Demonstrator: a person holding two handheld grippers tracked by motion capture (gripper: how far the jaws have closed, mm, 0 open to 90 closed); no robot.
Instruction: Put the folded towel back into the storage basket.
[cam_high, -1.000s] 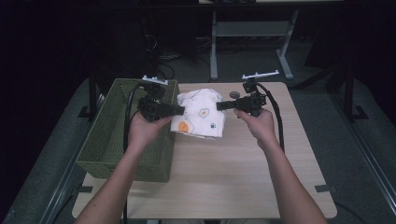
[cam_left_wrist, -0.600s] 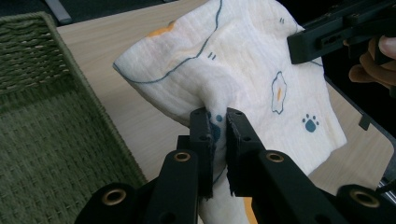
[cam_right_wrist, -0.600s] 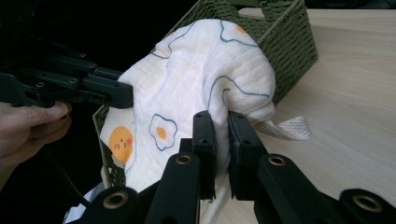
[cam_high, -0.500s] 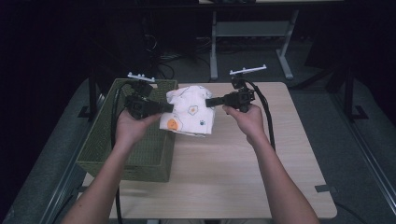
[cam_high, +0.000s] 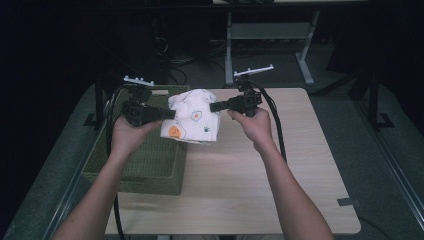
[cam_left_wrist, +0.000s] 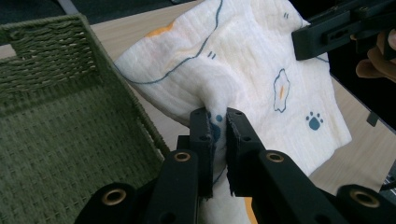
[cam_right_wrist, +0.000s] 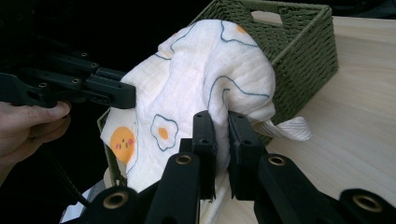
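Fingers (cam_left_wrist: 205, 135) of both grippers clamped on printed cloth (cam_high: 192, 120), green basket (cam_high: 145, 160) just beside.

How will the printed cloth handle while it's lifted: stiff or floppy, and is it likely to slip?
Probably floppy: the cloth bunches and droops between the left gripper and the right gripper. It likely weighs little, as two small pinches keep it up. Its crinkled weave looks grippy, so slipping seems unlikely, though loose edges may snag the basket.
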